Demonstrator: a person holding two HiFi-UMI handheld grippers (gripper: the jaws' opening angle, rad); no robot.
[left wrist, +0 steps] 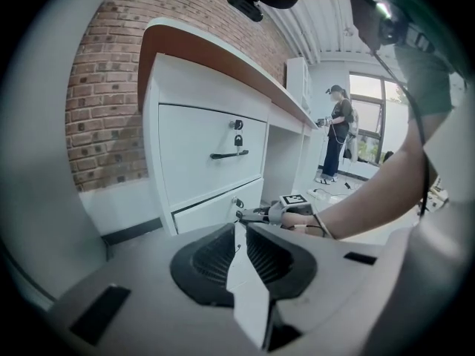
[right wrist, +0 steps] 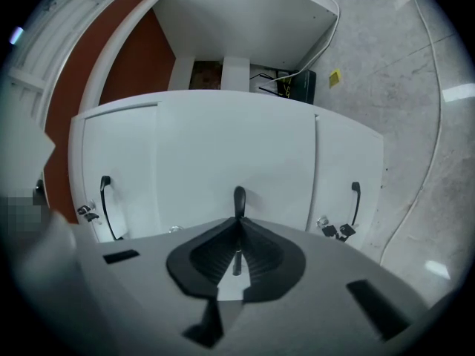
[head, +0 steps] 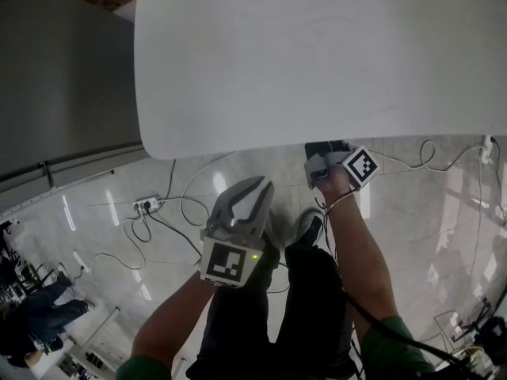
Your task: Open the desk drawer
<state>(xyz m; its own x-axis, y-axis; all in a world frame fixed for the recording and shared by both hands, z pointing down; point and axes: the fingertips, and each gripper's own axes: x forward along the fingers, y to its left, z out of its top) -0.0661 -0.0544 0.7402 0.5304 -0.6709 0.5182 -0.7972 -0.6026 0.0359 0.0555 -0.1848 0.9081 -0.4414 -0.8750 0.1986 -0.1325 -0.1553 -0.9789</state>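
Glossy floor tiles [head: 412,236] carry loose cables [head: 178,204] and a power strip [head: 146,206] beside the white desk [head: 317,54], which stands at a brick wall [left wrist: 96,102]. Low in the desk, the drawer [left wrist: 211,213] faces outward, its front in line with its neighbours. Its dark handle [right wrist: 239,197] lies level along the front, like the upper handle [left wrist: 228,154]. On it the right gripper [right wrist: 238,221] is clenched. Back from the desk, the left gripper [left wrist: 236,227] is closed and empty. Keys [right wrist: 334,230] hang in a neighbouring lock

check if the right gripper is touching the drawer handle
Touching. The right gripper view shows the right gripper with its jaws closed on the drawer handle.
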